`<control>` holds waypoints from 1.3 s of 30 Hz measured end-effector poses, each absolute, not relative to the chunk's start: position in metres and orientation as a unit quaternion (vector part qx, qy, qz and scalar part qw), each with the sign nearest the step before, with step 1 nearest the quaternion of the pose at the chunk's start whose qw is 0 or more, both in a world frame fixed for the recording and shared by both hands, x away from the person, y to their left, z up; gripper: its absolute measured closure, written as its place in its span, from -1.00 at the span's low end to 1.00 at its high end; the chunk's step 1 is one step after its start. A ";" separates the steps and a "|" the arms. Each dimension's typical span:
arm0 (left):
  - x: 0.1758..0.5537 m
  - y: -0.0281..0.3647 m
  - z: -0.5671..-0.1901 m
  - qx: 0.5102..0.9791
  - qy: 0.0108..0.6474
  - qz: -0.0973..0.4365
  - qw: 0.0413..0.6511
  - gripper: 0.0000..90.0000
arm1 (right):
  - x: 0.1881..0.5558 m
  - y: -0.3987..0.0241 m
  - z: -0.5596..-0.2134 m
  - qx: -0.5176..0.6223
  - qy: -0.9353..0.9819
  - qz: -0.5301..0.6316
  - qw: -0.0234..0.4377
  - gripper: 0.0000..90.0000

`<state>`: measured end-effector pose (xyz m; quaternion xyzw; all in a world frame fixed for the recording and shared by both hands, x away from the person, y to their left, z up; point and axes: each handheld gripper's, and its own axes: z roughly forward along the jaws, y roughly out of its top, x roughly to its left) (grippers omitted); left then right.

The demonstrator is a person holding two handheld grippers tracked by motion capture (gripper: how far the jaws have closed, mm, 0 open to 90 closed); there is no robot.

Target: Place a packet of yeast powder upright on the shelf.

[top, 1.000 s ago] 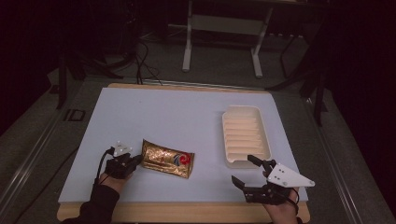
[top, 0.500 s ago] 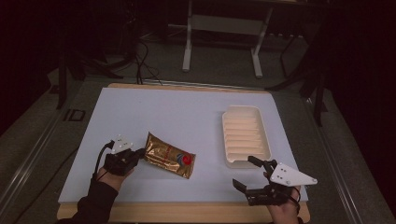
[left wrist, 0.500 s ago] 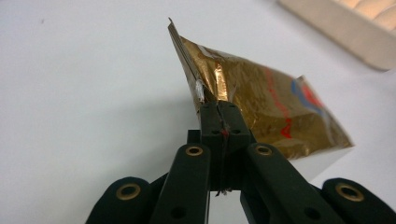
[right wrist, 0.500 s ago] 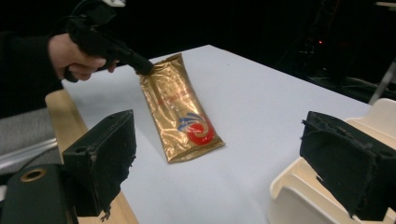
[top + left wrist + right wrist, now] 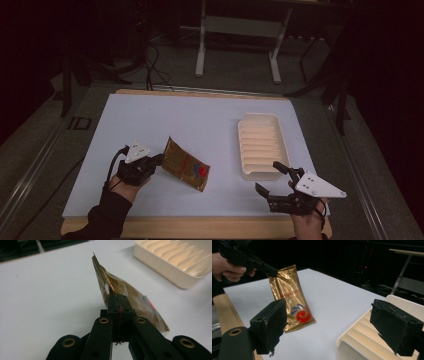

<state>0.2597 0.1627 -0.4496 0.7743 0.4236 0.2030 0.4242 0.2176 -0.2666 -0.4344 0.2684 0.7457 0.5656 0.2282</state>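
A gold foil packet (image 5: pixel 185 164) with a red and blue swirl lies left of centre on the white table. My left gripper (image 5: pixel 158 161) is shut on the packet's left edge and lifts that end, while the far end rests on the table. From the left gripper view the packet (image 5: pixel 130 297) rises edge-on out of the closed jaws (image 5: pixel 117 301). The right gripper view has the packet (image 5: pixel 290 297) hanging from the left gripper (image 5: pixel 272 272). My right gripper (image 5: pixel 267 177) stands open near the front edge, with nothing between its fingers (image 5: pixel 270 322).
A cream ribbed tray (image 5: pixel 260 145) sits at the right of the table, just beyond my right gripper; its rim (image 5: pixel 352 340) shows close by. The wooden table edge (image 5: pixel 210 227) runs along the front. Dark floor, cables and a metal stand lie beyond.
My left gripper has raised and turned the packet's left end, moving it slightly right. The right gripper has drifted a little to the right and stays open.
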 end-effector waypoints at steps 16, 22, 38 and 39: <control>0.264 0.142 -0.428 0.779 0.365 0.196 0.470 1.00 | 0.210 -0.264 -0.429 0.262 0.757 0.555 0.222 -0.64; 0.266 0.137 -0.412 0.794 0.318 0.192 0.481 1.00 | 0.215 -0.264 -0.426 0.261 0.761 0.561 0.196 -0.67; 0.267 0.140 -0.369 0.809 0.147 0.148 0.550 1.00 | 0.235 -0.250 -0.386 0.215 0.779 0.569 0.152 -0.71; 0.266 0.138 -0.369 0.812 0.136 0.138 0.550 1.00 | 0.238 -0.248 -0.385 0.210 0.781 0.570 0.148 -0.71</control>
